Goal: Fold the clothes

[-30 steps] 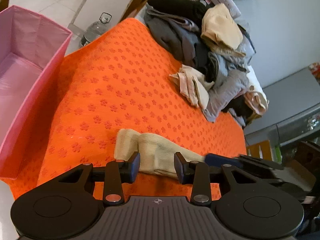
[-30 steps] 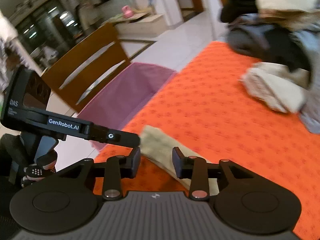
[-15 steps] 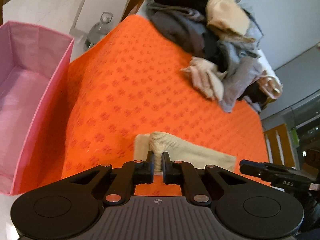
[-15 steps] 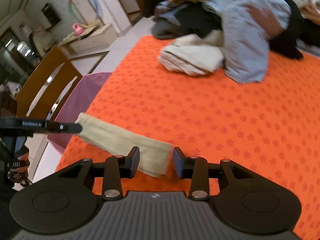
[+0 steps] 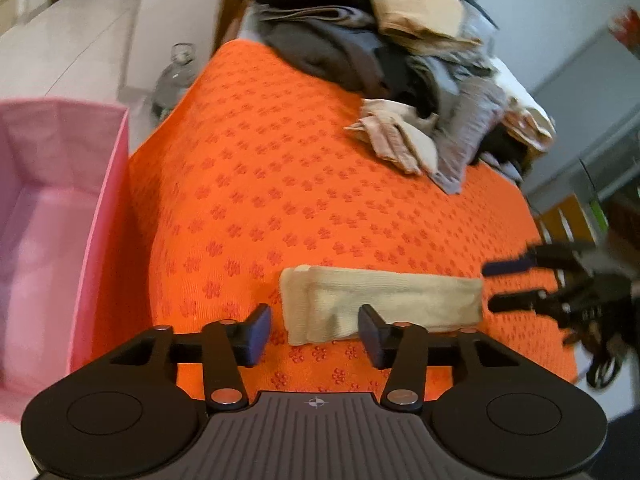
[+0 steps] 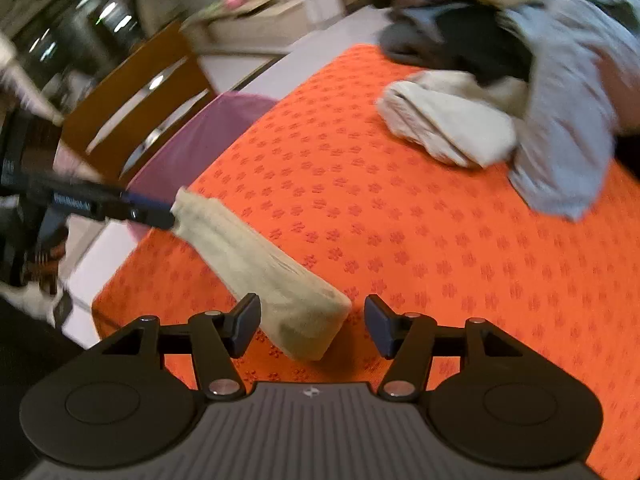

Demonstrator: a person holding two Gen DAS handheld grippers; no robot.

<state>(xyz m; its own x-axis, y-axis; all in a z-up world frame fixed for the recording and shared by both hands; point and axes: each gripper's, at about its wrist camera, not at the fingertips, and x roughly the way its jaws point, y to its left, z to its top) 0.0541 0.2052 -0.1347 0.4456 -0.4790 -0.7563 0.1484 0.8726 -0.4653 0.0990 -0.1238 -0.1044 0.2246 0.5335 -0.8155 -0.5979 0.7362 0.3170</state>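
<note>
Only blurred, unreadable white lettering is seen on the left hand-held gripper (image 6: 160,216) in the right view; the pink bin (image 5: 60,208) is shown clearly only in the left view. Pinched half a second ago, the folded beige garment (image 5: 380,300) is now released on the orange-covered desk (image 5: 280,160); both the left and the right hand-held gripper (image 6: 312,320) are spreading.

The right gripper (image 5: 516,286) is smeared by blur, and the pink bin (image 5: 92,240) is cut off, perhaps half
</note>
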